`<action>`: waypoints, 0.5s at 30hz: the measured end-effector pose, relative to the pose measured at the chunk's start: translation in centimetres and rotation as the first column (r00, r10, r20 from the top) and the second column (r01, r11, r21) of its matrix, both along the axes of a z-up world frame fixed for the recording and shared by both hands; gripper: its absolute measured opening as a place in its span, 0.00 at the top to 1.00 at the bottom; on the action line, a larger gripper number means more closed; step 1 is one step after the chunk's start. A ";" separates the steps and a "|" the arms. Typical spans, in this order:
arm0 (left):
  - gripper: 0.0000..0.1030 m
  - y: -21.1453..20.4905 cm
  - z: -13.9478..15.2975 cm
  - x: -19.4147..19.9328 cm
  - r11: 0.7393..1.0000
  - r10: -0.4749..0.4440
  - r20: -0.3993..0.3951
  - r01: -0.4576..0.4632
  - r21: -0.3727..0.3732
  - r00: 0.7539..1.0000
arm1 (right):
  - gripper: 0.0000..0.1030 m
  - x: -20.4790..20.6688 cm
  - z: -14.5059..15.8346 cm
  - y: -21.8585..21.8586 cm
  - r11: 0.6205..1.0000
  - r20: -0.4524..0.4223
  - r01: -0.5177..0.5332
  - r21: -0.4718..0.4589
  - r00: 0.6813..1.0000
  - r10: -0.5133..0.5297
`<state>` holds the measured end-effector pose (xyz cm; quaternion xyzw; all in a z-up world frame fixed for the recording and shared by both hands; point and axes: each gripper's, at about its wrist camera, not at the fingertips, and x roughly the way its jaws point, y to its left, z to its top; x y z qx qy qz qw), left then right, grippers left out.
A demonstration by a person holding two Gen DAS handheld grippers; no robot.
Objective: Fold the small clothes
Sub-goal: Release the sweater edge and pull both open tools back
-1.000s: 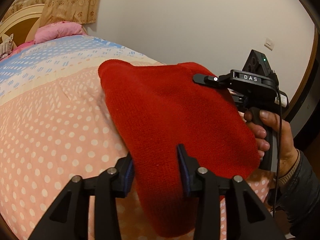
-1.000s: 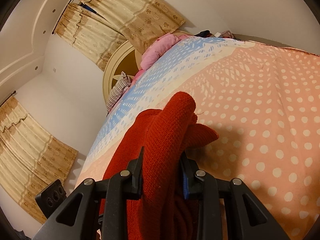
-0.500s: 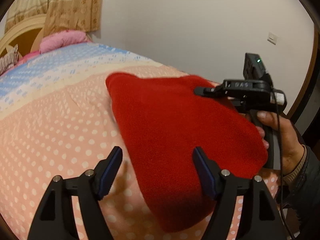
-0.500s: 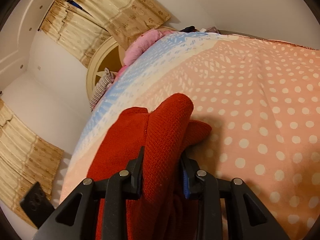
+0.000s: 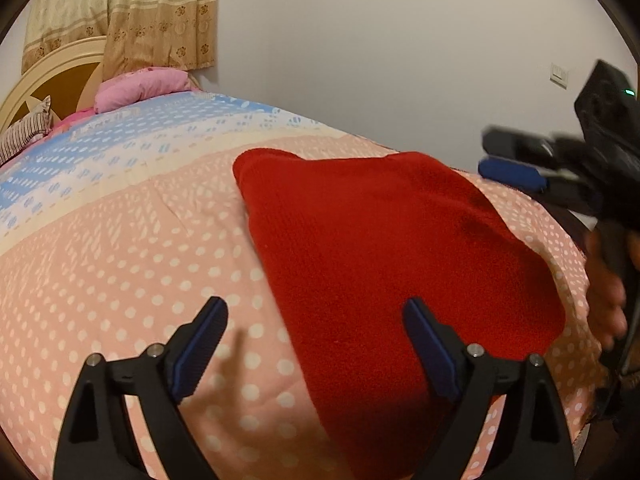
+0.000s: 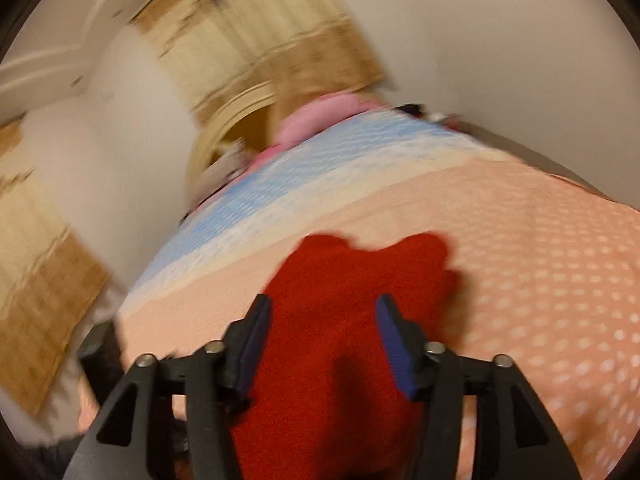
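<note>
Bedroom, pale wall, curtains; polka-dot bed quilt [image 5: 120, 248] serves as work surface. Red knit garment [image 5: 380, 248] lies flat on quilt, looks already folded over. Left gripper [image 5: 316, 320] fingers spread wide, nothing held; right gripper [image 6: 322, 320] likewise parted above the cloth, view blurred. Knit judged light, soft, thick, non-slippery. Best pinched at a corner or folded edge.

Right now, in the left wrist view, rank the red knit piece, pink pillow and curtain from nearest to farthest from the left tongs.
1. Red knit piece, lying just ahead of the left tongs, toward the right.
2. Pink pillow, far left at the bed's head.
3. Curtain, behind the pillow.
</note>
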<state>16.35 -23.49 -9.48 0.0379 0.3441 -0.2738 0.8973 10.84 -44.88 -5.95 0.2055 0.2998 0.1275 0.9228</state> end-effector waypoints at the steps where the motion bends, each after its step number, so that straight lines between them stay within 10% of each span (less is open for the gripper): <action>1: 0.10 0.0 0.0 0.0 1.000 0.001 0.000 -0.001 -0.001 1.000 | 0.45 -0.1 -0.3 1.1 0.999 -0.022 -0.047 -0.012 0.999 0.046; 11: 0.07 1.2 0.7 -2.1 1.000 0.005 0.006 -0.005 -0.005 1.000 | 0.46 -1.0 -5.1 0.1 0.998 -0.115 -0.018 0.056 0.993 0.024; 15: 0.07 2.4 2.2 -4.0 0.999 0.015 0.036 -0.013 -0.038 0.999 | 0.45 -4.4 -1.9 2.3 0.984 -0.058 0.096 -0.149 0.993 -0.105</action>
